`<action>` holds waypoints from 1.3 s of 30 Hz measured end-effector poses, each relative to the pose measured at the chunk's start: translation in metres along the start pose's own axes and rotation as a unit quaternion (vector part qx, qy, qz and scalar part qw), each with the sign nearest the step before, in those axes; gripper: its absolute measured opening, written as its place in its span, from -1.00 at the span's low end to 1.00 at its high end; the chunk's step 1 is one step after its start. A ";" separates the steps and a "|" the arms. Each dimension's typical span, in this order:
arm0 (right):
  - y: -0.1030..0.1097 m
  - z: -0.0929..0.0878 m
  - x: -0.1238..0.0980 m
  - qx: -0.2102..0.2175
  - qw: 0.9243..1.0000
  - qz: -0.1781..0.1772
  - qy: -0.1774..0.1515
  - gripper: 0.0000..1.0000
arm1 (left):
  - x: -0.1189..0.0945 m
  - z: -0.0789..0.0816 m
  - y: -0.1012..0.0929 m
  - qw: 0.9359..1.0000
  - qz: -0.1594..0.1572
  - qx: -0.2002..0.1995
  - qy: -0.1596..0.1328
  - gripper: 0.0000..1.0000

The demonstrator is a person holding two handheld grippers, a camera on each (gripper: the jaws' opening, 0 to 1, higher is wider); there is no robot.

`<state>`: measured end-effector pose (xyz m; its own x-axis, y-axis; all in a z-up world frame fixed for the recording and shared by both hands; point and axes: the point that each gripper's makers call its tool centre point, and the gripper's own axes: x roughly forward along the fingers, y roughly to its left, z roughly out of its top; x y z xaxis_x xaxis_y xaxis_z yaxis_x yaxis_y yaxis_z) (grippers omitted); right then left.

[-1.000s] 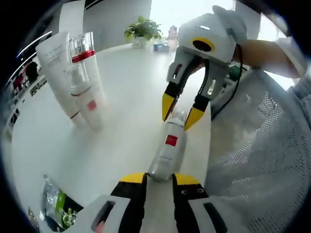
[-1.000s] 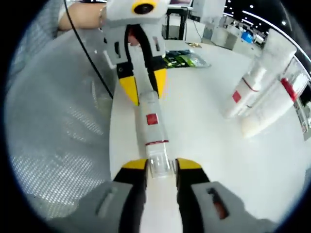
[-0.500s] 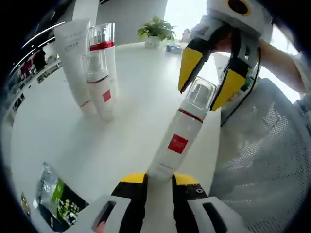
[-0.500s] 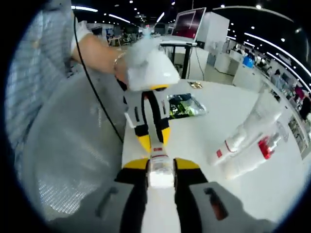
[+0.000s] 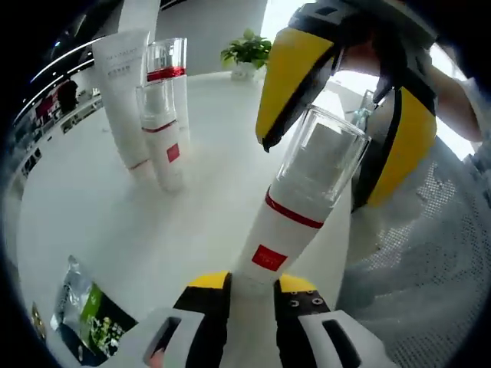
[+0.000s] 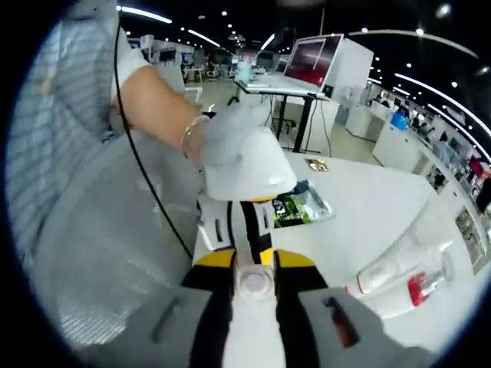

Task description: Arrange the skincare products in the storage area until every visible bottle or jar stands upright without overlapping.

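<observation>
A white pump bottle [image 5: 278,239] with a red square, a red band and a clear cap [image 5: 326,153] leans steeply over the white table [image 5: 92,230]. My left gripper [image 5: 252,282] is shut on its base. My right gripper [image 5: 314,172] holds the cap between its yellow jaws. In the right gripper view the cap [image 6: 253,282] sits between my right gripper [image 6: 255,264], with my left gripper [image 6: 247,230] and a person's hand just beyond. A white tube [image 5: 123,92], a red-banded clear bottle [image 5: 165,73] and a small pump bottle [image 5: 161,138] stand upright together at the left.
A green sachet [image 5: 88,322] lies near the table's edge, and shows as the sachet [image 6: 298,207] beyond the left gripper. Grey mesh fabric [image 5: 430,261] borders the table on the right. A potted plant [image 5: 249,50] stands at the far edge. A monitor [image 6: 314,57] stands behind.
The bottle has gone from lying flat to steeply tilted, cap end raised. My right gripper closed on the cap and lifted it toward the left camera. My left gripper kept hold of the base.
</observation>
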<state>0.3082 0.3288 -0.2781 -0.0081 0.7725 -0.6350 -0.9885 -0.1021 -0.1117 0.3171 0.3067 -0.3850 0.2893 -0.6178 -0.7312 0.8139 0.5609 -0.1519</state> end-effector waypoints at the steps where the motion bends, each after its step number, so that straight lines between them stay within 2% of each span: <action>1: -0.001 0.002 0.002 0.004 1.000 0.001 -0.002 -0.61 | 0.001 0.002 -0.002 1.000 -0.005 -0.006 -0.007 -0.51; 4: 0.001 0.005 0.005 0.006 1.000 0.004 -0.008 -0.61 | 0.003 0.005 -0.004 1.000 -0.008 -0.019 -0.022 -0.49; 11: 0.001 0.009 0.010 0.000 1.000 0.007 -0.009 -0.61 | 0.002 0.006 -0.002 0.999 -0.008 -0.022 -0.022 -0.43; 18: 0.004 0.009 0.009 -0.011 1.000 0.001 -0.008 -0.60 | -0.002 0.013 -0.009 0.999 -0.011 0.011 -0.041 -0.49; 22: 0.005 0.007 0.006 -0.005 1.000 -0.005 -0.020 -0.60 | 0.000 0.014 -0.010 0.999 0.000 0.034 -0.039 -0.51; 24: 0.003 0.006 0.006 -0.007 0.999 -0.023 -0.022 -0.59 | 0.001 0.014 -0.009 0.999 0.005 0.038 -0.039 -0.52; 26: -0.005 0.003 0.004 -0.007 0.998 -0.063 -0.016 -0.54 | 0.002 0.017 -0.008 0.998 0.008 0.031 -0.049 -0.53; 28: -0.011 0.001 0.002 0.019 0.994 -0.102 -0.015 -0.41 | 0.002 0.020 -0.002 0.998 0.022 0.022 -0.059 -0.53; 30: -0.013 -0.003 0.001 0.050 0.988 -0.145 -0.028 -0.32 | 0.002 0.012 0.008 0.998 0.046 -0.005 -0.042 -0.55; 31: -0.013 -0.005 0.000 0.055 0.986 -0.153 -0.028 -0.27 | 0.002 0.017 0.009 0.997 0.045 0.001 -0.059 -0.55; 33: -0.014 -0.011 -0.001 0.089 0.978 -0.189 -0.027 -0.19 | -0.002 0.014 0.020 0.996 0.072 -0.011 -0.058 -0.55; 34: -0.016 -0.015 -0.001 0.114 0.970 -0.212 -0.028 -0.18 | -0.003 0.013 0.022 0.995 0.076 -0.016 -0.057 -0.55; 36: -0.017 -0.020 0.005 0.139 0.964 -0.225 -0.029 -0.19 | -0.005 0.012 0.029 0.994 0.084 -0.030 -0.061 -0.55; 39: -0.026 -0.031 0.006 0.143 0.957 -0.252 -0.006 -0.19 | -0.006 0.013 0.033 0.993 0.094 -0.042 -0.064 -0.55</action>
<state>0.3390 0.3173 -0.3025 0.4805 0.6854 -0.5472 -0.8683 0.4593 -0.1872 0.3488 0.3222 -0.3774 0.4979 -0.5599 -0.6623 0.6959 0.7136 -0.0801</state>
